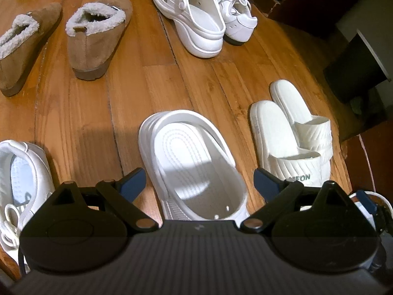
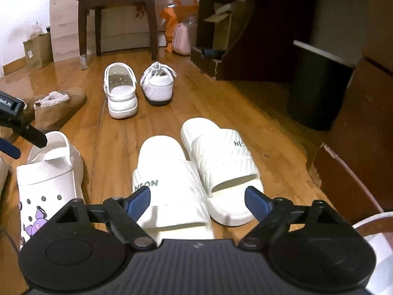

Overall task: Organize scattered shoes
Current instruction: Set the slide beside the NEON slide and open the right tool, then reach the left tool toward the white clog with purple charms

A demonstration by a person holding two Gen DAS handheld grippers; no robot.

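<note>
Shoes lie spread over the wooden floor [image 1: 98, 113]: white clog [image 1: 194, 167] right under the left gripper [image 1: 199, 184], jaws spread wide, nothing held. Right gripper [image 2: 196, 199], likewise agape, hovers over the paired slides [image 2: 196, 172] (touching, side by side). Foam clog looks light and springy; its stiff heel rim seems the best hold. Bare boards ahead, dark furniture [image 2: 319, 86] crowding the right.

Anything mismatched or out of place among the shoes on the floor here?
Yes. The far white clog sits beside a white lace-up sneaker, not its mate. The other clog and sneaker lie near the open left hand-held gripper. The slides are paired.
</note>
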